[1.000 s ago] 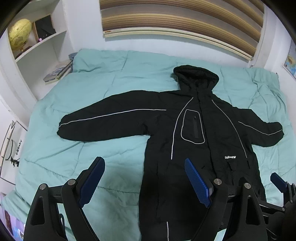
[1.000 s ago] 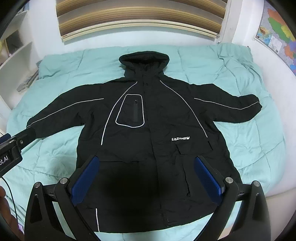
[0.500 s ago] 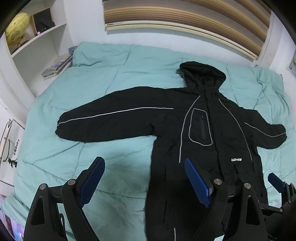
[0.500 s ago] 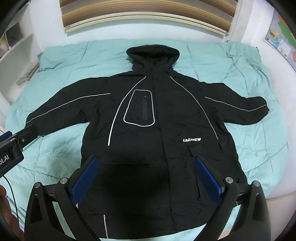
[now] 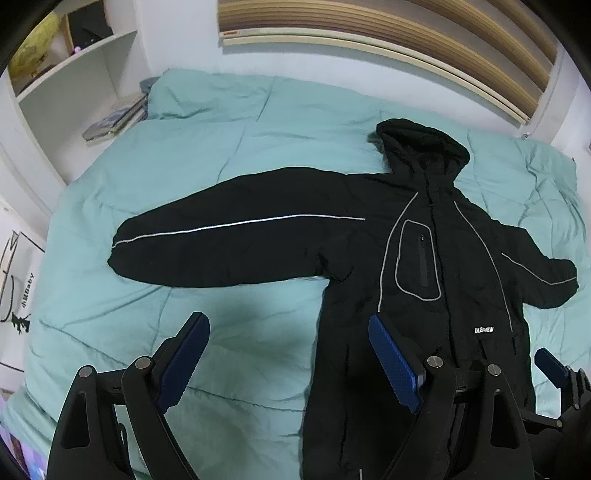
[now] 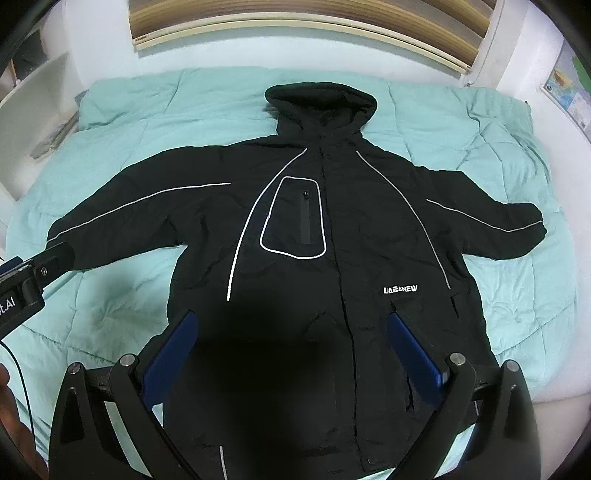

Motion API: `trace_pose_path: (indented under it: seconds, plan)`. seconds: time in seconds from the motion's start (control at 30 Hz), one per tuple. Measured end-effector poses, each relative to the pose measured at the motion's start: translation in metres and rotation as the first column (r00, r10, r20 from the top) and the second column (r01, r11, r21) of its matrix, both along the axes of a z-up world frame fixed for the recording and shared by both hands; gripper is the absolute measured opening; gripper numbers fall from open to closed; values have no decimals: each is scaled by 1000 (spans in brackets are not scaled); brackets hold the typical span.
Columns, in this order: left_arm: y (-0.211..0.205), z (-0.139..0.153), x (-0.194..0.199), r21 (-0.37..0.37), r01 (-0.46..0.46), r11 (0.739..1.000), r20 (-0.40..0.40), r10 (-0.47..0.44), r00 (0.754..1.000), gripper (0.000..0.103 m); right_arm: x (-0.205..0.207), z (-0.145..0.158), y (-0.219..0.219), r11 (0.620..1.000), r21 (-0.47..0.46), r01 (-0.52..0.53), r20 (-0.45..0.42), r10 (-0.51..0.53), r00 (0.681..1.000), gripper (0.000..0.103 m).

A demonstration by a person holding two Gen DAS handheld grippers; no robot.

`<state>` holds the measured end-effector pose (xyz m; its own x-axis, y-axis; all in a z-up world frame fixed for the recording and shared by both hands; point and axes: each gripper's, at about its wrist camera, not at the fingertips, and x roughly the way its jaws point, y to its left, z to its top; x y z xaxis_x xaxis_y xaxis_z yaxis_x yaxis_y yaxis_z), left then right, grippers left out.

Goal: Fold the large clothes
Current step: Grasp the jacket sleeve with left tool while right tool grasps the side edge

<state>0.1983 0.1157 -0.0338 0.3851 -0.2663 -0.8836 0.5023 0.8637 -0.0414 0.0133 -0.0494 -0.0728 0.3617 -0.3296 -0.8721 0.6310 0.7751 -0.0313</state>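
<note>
Black jacket (image 6: 332, 266) (chest lettering "LIAEANEW") on bed (image 6: 517, 166)

I am in a home bedroom. A bed (image 5: 229, 155) with a teal quilt (image 6: 509, 155) fills the room ahead of me. White shelves (image 5: 74, 70) at the far left hold a globe (image 5: 31, 55) and stacked books (image 5: 114, 122). A map (image 6: 569, 92) hangs on the right wall, and striped blinds (image 6: 295, 14) cover the far window.
</note>
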Motion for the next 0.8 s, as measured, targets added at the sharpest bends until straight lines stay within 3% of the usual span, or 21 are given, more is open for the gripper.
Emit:
trace_pose_path:
  seconds: [0.33,0.53,0.67,0.8]
  plan:
    - [3,-38,39,40,-48,998,-78,51,996,89,38,-23,-3,999,27,-37,-51,38,998,102]
    - [27,-70,77,30,-139,990,-123,142,982,89,74,-41,0,994,45,-101,-74,104,992,102]
    - [79,-92,118,-25,-293,956,-126,288,949,89,106,-51,8,984,24,-177,-68,179,982,102]
    - [143,-117,161,-93,-462,882,-99,453,886,89,148,-60,19,959,-65,-276,-21,276,961,102]
